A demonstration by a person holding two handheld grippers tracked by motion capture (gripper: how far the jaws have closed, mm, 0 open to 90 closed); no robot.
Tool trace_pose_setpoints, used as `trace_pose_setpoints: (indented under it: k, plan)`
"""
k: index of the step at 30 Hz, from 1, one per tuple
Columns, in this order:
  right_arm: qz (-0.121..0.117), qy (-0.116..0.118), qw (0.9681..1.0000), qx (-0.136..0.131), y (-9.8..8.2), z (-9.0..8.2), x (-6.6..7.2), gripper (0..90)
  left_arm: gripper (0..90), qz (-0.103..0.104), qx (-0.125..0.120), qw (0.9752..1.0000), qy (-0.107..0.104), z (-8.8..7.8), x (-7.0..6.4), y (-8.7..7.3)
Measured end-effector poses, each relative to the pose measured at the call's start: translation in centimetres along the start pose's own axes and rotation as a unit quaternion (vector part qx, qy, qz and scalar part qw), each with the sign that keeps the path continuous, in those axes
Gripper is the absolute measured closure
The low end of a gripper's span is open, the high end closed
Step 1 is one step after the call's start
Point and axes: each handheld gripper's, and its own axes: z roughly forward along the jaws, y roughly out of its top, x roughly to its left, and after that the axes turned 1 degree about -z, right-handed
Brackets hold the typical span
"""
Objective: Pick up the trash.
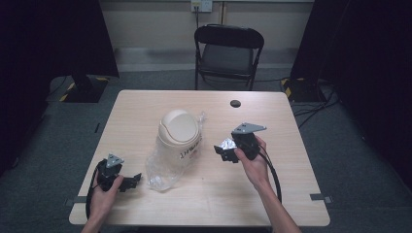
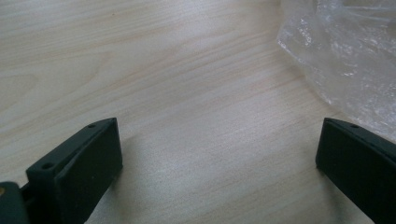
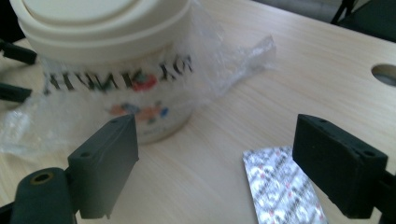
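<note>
Both grippers [image 2: 219, 154] [image 3: 215, 163] gape wide; foil blister pack [image 3: 280, 186] lies beside unreadably lettered bin [image 3: 107, 56].

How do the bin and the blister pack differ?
The bin is cream, round and stands upright with a plastic bag around it; the blister pack is silver, flat and lies bare on the table. The bin is far bigger. Both sit on the table, ahead of the right gripper.
</note>
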Motion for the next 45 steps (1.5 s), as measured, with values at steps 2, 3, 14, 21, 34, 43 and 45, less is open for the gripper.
trace_pose_setpoints:
  k: [2, 3, 14, 21, 34, 43, 45]
  plan:
    - [-0.003, 0.003, 1.0000, 0.000, 0.5, 0.3, 0.1, 14.1, 0.0, 0.000, 0.000, 1.0000, 0.000, 0.0, 0.0, 0.0]
    - [-0.007, 0.006, 1.0000, -0.001, 1.0, 0.5, 0.2, 14.1, 0.0, 0.000, 0.000, 1.0000, 0.000, 0.0, 0.0, 0.0]
    - [-0.028, 0.031, 0.9991, -0.010, 5.6, 3.4, 1.8, 14.1, 0.0, 0.000, 0.000, 1.0000, -0.001, 0.0, 0.0, 0.0]
    - [-0.034, 0.035, 0.9987, -0.012, 7.1, 4.9, 2.4, 14.0, 0.0, 0.000, 0.000, 1.0000, -0.001, 0.0, 0.0, 0.0]
    - [-0.019, 0.037, 0.9991, 0.008, 6.5, 8.0, 2.2, 13.6, 0.0, 0.000, 0.000, 1.0000, 0.000, 0.0, 0.0, 0.0]
    - [-0.005, 0.014, 0.9998, 0.016, 6.4, 9.2, 1.6, 13.9, 0.0, 0.000, 0.000, 1.0000, 0.000, 0.0, 0.0, 0.0]
    - [0.002, 0.019, 0.9997, 0.013, 6.3, 9.4, 1.4, 13.9, 0.0, 0.000, 0.000, 1.0000, 0.000, 0.0, 0.0, 0.0]
